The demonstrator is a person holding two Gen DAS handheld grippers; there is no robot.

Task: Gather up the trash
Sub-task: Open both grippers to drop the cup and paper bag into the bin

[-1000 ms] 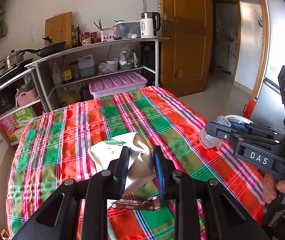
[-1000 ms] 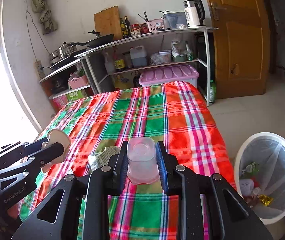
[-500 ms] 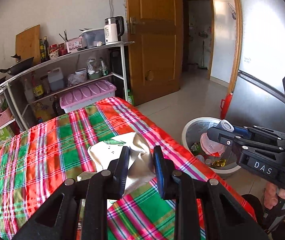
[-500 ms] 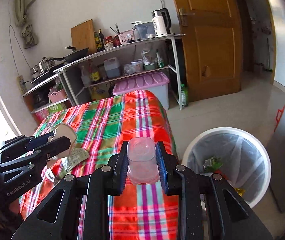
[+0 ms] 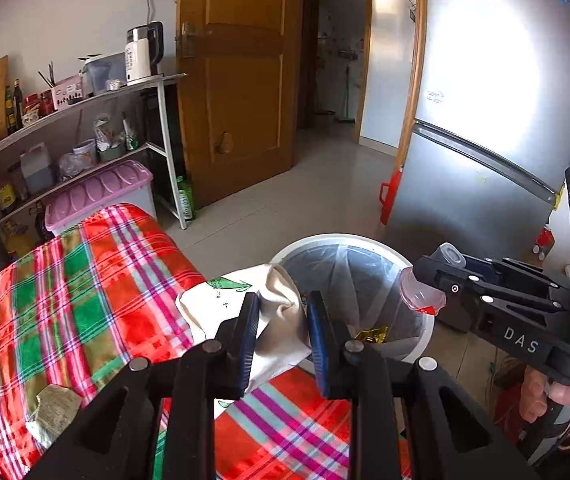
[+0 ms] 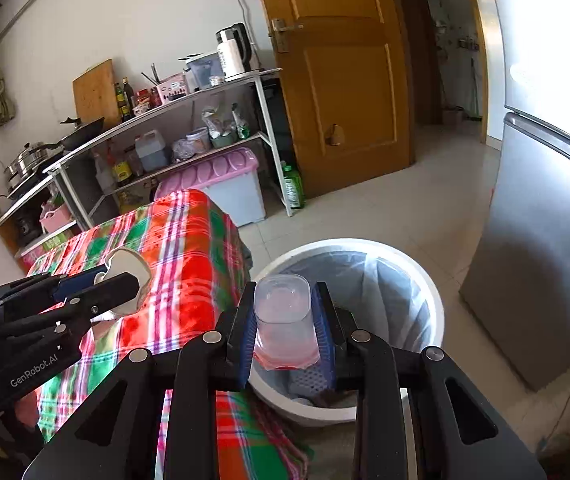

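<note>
While the clear plastic cup [image 6: 284, 322] sits clamped in the right gripper [image 6: 285, 328] above the near rim of the white trash bin [image 6: 437, 308], the left gripper [image 5: 281, 334] pinches a crumpled beige wrapper [image 5: 277, 312], which seems to hang over the plaid-covered table [image 5: 85, 280] edge, just short of the bin. Both loads look ready to drop. Next, I judge, each should be centred over the opening before its jaws let go; a scrap of paper [image 5: 55, 408] waits on the cloth.

"DAS" stands on the right gripper [image 5: 423, 280] body, "GenRobot.AI" on the left gripper [image 6: 121, 280] body.
</note>
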